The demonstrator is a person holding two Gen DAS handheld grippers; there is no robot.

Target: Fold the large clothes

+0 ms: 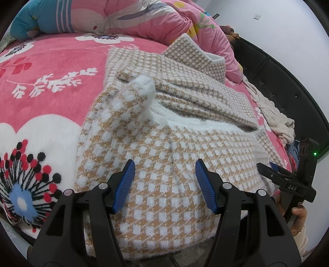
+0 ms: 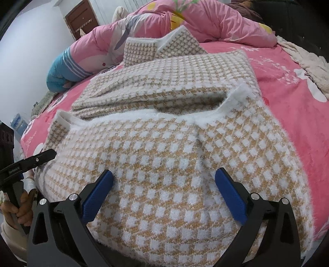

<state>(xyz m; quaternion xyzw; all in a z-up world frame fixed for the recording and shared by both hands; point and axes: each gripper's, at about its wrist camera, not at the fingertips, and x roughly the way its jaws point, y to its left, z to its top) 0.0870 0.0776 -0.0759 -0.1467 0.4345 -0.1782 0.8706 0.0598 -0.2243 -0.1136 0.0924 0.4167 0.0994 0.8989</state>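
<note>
A tan-and-white checked knit garment (image 1: pixel 164 143) lies on the pink bed, its near part folded back over the rest, with two white-edged corners standing up. It also fills the right wrist view (image 2: pixel 174 154). My left gripper (image 1: pixel 165 170) is open and empty, hovering just above the garment's near edge. My right gripper (image 2: pixel 163 180) is open and empty, also above the near edge. The right gripper shows at the right of the left wrist view (image 1: pixel 287 178); the left gripper shows at the left of the right wrist view (image 2: pixel 30 162).
A pink floral blanket (image 1: pixel 51 92) covers the bed. A pink quilt (image 1: pixel 144 18) and a blue pillow (image 1: pixel 30 22) are piled at the far side. A cream knit cloth (image 1: pixel 273 117) lies by the dark headboard (image 1: pixel 287 86).
</note>
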